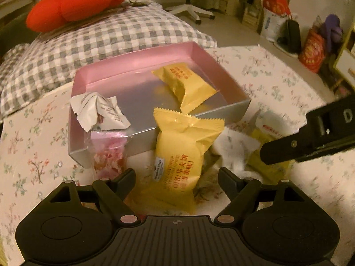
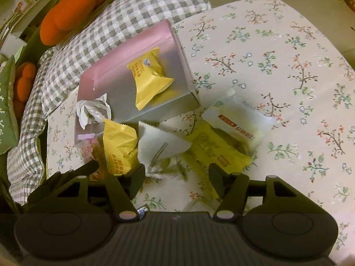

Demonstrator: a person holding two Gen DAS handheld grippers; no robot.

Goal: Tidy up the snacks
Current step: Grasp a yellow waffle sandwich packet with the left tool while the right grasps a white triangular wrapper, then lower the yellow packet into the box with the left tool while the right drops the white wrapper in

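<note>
The left tool (image 1: 176, 178) is straddling a yellow snack packet (image 1: 182, 155) on the bed beside the pink box (image 1: 133, 66), fingers wide, ready for boxing; the right tool (image 2: 176, 177) is gaping over a white packet (image 2: 159, 144), untouched.

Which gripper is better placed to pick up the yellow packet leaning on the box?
Left. The left gripper is open with the yellow packet between its fingers; the right gripper sits over the white packet.

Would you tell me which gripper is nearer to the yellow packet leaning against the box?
Left. The left gripper straddles the yellow packet, jaws open around it; the right gripper hovers beside it over the white packet.
</note>
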